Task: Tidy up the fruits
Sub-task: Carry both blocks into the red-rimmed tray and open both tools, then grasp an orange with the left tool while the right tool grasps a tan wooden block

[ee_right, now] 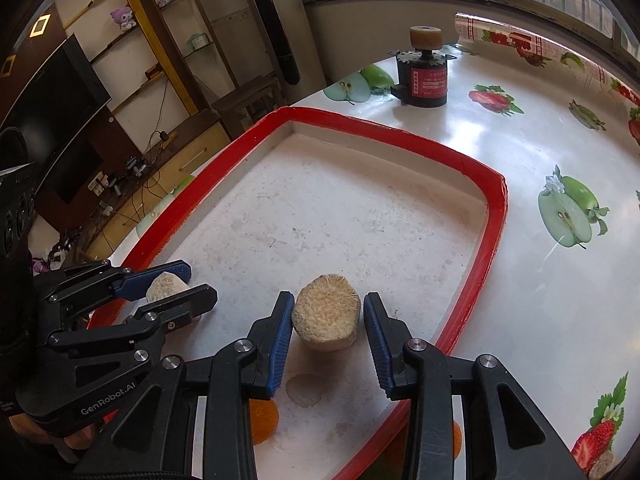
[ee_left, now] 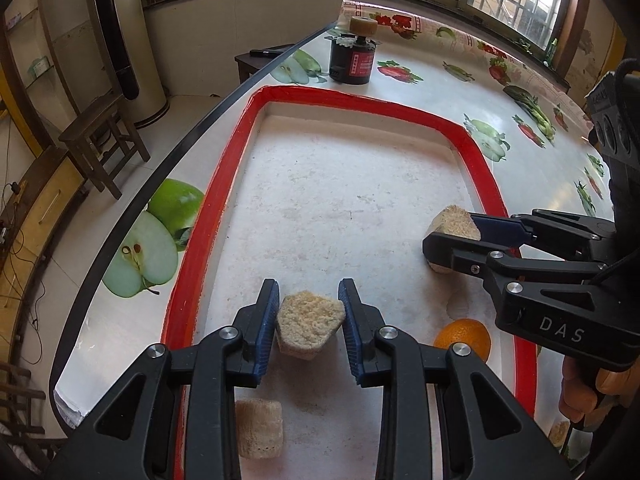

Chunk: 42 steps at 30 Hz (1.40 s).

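Note:
A white tray with a red rim [ee_left: 224, 184] [ee_right: 496, 208] lies on the fruit-print table. My left gripper [ee_left: 309, 322] [ee_right: 180, 286] is open around a tan five-sided loofah block [ee_left: 310, 326] [ee_right: 166, 285] that rests on the tray floor; small gaps show beside the pads. My right gripper [ee_right: 326, 334] [ee_left: 452, 236] is open around a tan rounded loofah block [ee_right: 327, 312] [ee_left: 456, 222], also resting on the tray. An orange [ee_left: 464, 338] [ee_right: 262, 420] sits in the tray near its front, partly behind my fingers. A third tan block [ee_left: 259, 428] lies under my left gripper.
A black motor with a red label and a tan wheel on top [ee_left: 354, 56] [ee_right: 424, 76] stands on the table beyond the tray. The table's black left edge [ee_left: 132, 208] drops to the floor, where a wooden stool [ee_left: 104, 140] stands. A second orange [ee_right: 456, 438] shows near the tray's front rim.

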Available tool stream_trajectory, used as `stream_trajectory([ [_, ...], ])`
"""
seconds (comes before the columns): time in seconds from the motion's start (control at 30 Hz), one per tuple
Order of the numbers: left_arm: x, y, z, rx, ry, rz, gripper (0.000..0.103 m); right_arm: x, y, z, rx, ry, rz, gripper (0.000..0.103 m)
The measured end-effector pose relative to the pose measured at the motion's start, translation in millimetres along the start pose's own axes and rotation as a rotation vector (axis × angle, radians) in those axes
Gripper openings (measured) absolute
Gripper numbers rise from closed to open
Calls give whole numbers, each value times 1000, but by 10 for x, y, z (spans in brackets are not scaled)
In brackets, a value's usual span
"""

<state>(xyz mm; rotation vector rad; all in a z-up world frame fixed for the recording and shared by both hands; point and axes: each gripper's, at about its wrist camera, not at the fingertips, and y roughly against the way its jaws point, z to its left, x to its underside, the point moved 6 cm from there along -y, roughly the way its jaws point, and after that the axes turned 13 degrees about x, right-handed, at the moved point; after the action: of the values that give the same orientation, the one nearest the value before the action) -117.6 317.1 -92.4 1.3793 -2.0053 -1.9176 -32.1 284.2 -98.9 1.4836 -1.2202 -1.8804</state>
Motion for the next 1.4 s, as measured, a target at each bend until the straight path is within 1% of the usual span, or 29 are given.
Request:
stream_trajectory([
  [0.07, 14, 12, 1, -6, 2, 2, 30, 6, 63, -17, -6, -9, -12, 42],
  [0.1, 21, 26, -4, -7, 1, -1, 34, 0, 92, -37, -6, -16, -19, 48],
  [0.13, 25, 43, -9, -9, 1, -6, 40, -5, 129, -55, -5, -24, -28, 53],
  [0.2, 28, 88, -18, -14, 1, -19, 47, -11, 197, -90, -8, -37, -41, 56],
  [0.37, 28, 158, -49, -18, -5, -28, 47, 11, 392, -173, -22, -68, -68, 56],
  [0.67, 37, 277, -206, -7, -18, -48, 47, 208, 727, -389, 3, -102, -106, 56],
  [0.9, 41, 367, -499, 41, -48, -67, 47, 439, 912, -630, 43, -128, -116, 56],
  [1.13, 64, 347, -887, 86, -109, -60, 47, 659, 1059, -928, 81, -176, -118, 56],
  [1.33, 105, 308, -1026, 98, -117, -46, 47, 855, 1240, -1146, 104, -208, -132, 56],
  [1.4, 123, 312, -1079, 113, -115, -46, 47, 925, 1316, -1221, 114, -217, -138, 56],
])
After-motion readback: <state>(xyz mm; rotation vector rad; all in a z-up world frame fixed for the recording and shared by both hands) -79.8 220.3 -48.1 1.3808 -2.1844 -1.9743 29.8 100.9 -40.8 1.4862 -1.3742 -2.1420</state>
